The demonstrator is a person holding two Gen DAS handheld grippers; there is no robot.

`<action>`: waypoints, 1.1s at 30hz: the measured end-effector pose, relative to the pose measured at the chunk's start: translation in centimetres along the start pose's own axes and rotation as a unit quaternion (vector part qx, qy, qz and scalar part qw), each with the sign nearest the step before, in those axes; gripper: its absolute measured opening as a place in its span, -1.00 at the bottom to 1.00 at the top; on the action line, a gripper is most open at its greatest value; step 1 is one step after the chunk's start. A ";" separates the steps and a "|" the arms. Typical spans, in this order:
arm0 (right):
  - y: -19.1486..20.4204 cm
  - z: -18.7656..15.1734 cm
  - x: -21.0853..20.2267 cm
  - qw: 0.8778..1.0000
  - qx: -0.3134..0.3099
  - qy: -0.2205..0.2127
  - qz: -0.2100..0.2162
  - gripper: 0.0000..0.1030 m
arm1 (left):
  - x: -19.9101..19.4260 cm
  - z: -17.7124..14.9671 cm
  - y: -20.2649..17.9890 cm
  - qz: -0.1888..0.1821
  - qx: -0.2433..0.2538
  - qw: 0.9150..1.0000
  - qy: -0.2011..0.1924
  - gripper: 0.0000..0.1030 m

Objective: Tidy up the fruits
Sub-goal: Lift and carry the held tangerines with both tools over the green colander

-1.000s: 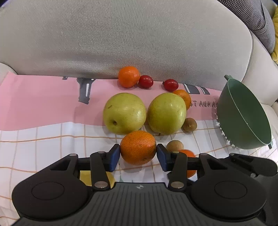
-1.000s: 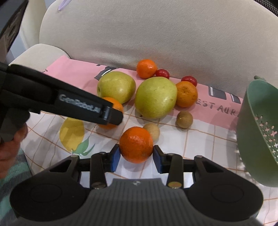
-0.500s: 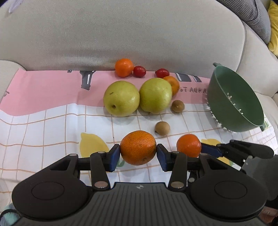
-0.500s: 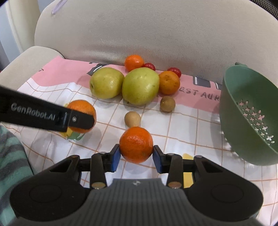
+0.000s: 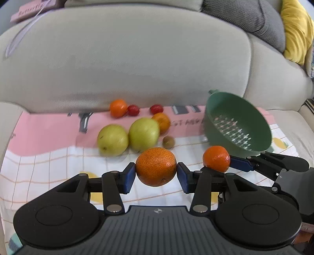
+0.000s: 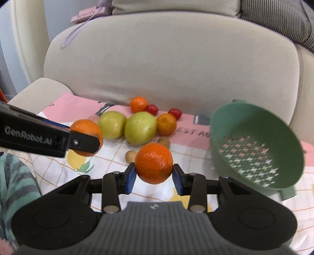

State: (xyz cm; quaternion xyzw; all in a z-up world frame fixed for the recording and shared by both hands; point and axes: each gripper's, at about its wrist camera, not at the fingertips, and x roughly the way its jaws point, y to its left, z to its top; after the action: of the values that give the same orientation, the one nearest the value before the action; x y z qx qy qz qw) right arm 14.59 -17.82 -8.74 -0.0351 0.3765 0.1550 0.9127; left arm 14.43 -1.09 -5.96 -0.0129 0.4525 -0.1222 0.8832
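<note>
**Fruit on a sofa seat, an orange in each grip**

We see a beige sofa (image 5: 125,58) whose seat is covered by a cloth (image 5: 39,166), pink along the back and white with an orange grid and lemon prints nearer us. On top of the backrest lies a pink book (image 6: 88,13), and grey (image 5: 245,15) and yellow (image 5: 296,29) cushions sit at the upper right.

Our left gripper (image 5: 156,174) has its blue fingers (image 5: 129,177) pressed on an orange (image 5: 156,169), held clear of the cloth. Our right gripper (image 6: 154,172) likewise clamps a second orange (image 6: 154,162), close beside the rim of a tilted green colander (image 6: 255,145) resting on the cloth at the right.

Still on the cloth near the backrest are two green apples (image 5: 112,140), two small oranges (image 5: 117,107), two cherry tomatoes (image 5: 133,110) and two small brown fruits (image 6: 131,156). A striped teal sleeve (image 6: 15,184) shows at the lower left of the right wrist view.
</note>
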 end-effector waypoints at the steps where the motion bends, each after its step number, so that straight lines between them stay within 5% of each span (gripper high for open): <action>1: -0.4 0.1 -0.3 1.000 -0.003 -0.004 -0.001 -0.28 | -0.1 0.1 -0.4 -0.002 0.004 1.000 -0.003 0.00; 16: -8.6 1.7 -1.9 0.996 -0.019 -0.019 -0.080 -0.28 | 2.4 3.9 -8.8 -0.073 0.066 0.995 -0.006 0.00; 22: -11.5 2.3 1.3 0.994 -0.022 0.011 -0.107 -0.28 | 4.2 5.6 -10.7 -0.089 0.083 0.993 0.001 0.00; 33: -14.0 0.9 4.1 0.992 -0.040 0.081 -0.088 -0.28 | 9.5 7.0 -13.8 -0.099 0.132 0.985 0.052 0.00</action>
State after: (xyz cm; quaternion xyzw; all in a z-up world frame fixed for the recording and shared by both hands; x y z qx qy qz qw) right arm 22.27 -29.89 -11.68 -0.1167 0.4379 0.0857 0.8873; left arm 22.60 -17.29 -7.54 0.0653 0.4744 -0.2678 0.8360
